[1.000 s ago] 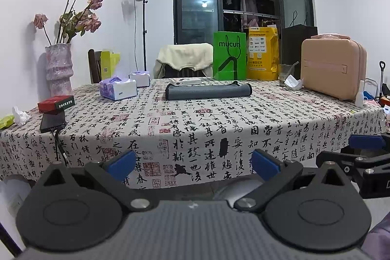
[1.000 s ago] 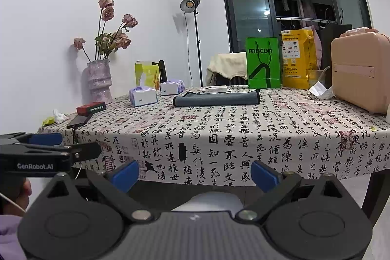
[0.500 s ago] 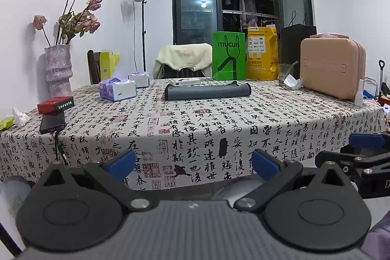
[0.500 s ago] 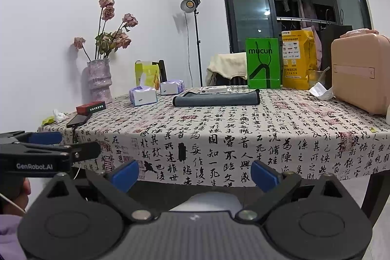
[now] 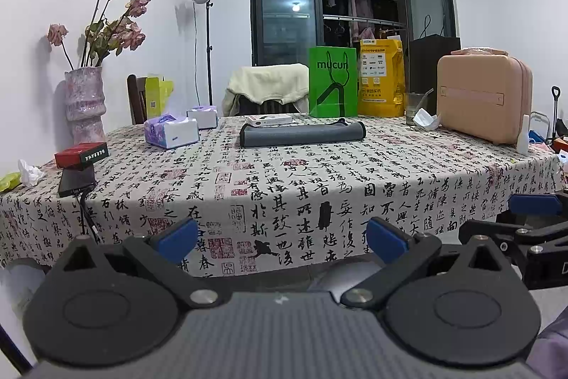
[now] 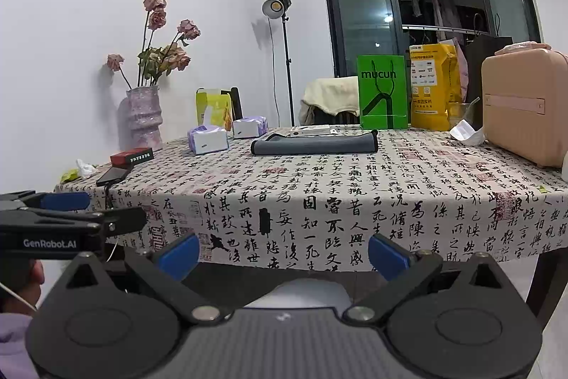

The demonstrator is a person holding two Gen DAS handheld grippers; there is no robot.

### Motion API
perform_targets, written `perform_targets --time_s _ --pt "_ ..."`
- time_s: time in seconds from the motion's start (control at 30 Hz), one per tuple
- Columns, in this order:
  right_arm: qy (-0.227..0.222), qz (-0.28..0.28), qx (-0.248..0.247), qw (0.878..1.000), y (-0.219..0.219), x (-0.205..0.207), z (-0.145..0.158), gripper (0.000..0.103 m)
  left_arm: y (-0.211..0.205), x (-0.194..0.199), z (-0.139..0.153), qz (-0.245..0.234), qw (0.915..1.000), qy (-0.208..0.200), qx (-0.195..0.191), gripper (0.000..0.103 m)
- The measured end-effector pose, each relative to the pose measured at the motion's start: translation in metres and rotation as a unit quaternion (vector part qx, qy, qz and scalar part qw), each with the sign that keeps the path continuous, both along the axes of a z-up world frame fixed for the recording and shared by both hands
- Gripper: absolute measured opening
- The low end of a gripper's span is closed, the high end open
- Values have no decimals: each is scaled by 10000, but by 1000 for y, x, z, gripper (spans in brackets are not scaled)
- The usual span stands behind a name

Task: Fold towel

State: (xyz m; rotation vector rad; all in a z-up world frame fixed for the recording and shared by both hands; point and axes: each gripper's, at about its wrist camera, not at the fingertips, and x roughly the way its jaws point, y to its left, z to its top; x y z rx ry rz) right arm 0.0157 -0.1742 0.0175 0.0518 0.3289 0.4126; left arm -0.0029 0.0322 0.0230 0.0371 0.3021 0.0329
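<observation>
A dark grey towel point(image 5: 301, 134) lies folded flat at the far middle of the table, also in the right wrist view point(image 6: 314, 144). My left gripper point(image 5: 282, 238) is open and empty, held low in front of the table's near edge, far from the towel. My right gripper point(image 6: 282, 253) is open and empty, also below the near edge. Each gripper shows from the side in the other's view: the right one point(image 5: 525, 219) and the left one point(image 6: 67, 215).
The table point(image 5: 284, 187) has a calligraphy cloth. On it stand a vase point(image 5: 85, 105), tissue boxes point(image 5: 171, 132), a red box point(image 5: 81, 154), a phone point(image 5: 76, 182), a green bag point(image 5: 332, 87), a yellow bag point(image 5: 381, 87) and a pink case point(image 5: 484, 98).
</observation>
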Motion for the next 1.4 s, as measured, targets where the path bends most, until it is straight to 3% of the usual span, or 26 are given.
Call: perform_targets --time_s 1.4 --pt "-72 -27 14 10000 -1 -1 4 102 4 1 5 2 10000 -62 68 103"
